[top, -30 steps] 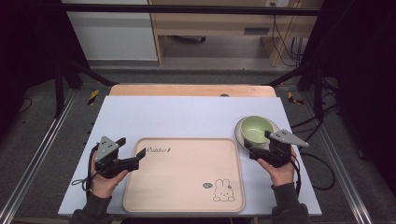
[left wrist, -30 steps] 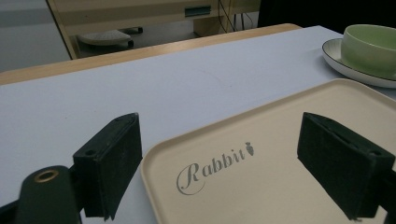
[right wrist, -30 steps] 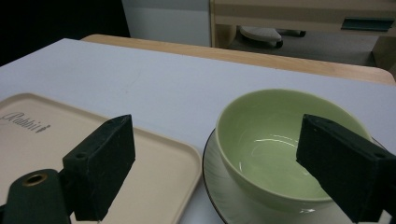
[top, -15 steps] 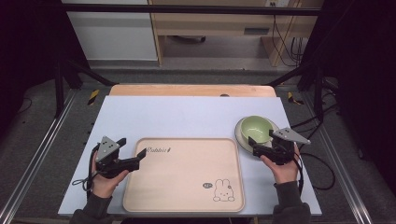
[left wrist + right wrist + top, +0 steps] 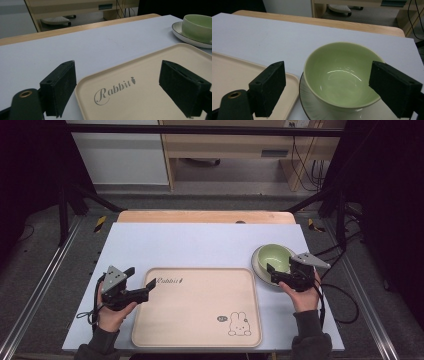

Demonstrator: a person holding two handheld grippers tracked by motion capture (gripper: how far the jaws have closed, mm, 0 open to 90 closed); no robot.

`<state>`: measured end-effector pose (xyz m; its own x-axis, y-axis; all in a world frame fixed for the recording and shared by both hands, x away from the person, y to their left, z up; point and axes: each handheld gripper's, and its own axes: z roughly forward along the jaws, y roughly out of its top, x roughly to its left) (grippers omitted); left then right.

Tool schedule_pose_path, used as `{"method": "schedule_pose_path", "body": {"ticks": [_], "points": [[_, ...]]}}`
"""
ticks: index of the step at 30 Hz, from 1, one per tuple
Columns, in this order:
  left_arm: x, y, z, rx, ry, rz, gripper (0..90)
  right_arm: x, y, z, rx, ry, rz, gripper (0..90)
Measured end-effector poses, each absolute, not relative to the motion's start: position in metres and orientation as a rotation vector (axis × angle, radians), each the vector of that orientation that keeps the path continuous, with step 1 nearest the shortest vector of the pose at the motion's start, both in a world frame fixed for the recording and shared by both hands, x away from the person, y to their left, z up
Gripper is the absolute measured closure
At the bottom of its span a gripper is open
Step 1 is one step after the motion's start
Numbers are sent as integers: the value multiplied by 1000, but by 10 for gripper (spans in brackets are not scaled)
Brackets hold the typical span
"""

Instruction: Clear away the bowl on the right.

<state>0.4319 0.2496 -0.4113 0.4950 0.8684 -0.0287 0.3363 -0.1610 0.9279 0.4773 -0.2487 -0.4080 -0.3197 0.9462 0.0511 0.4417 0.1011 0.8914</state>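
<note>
A pale green bowl (image 5: 278,257) stands on a white saucer (image 5: 260,266) at the table's right. My right gripper (image 5: 273,273) is at the bowl's near side. In the right gripper view it (image 5: 327,67) is open, and the bowl (image 5: 342,75) sits just ahead of its wide-apart jaws. A beige tray (image 5: 200,305) printed with "Rabbit" and a bunny lies in the middle. My left gripper (image 5: 145,291) is at the tray's left edge. In the left gripper view it (image 5: 117,68) is open, its jaws straddling the corner of the tray (image 5: 155,82) with nothing held.
The pale blue table top (image 5: 200,245) stretches behind the tray to a wooden strip (image 5: 200,216) at the far edge. Black frame posts stand at both far corners. Cables trail off the right side of the table.
My right gripper has shifted slightly left and closer to the bowl's near rim. The left gripper, tray and bowl have stayed put.
</note>
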Motion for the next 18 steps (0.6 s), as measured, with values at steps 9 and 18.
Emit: {"method": "schedule_pose_path", "body": {"ticks": [9,18], "points": [[430,249,-410,1729,1020,657,139,484,-252,-408,1398,1811,1166,157],[430,248,-410,1732,1019,656,139,496,-261,-405,1444,1806,1120,177]]}}
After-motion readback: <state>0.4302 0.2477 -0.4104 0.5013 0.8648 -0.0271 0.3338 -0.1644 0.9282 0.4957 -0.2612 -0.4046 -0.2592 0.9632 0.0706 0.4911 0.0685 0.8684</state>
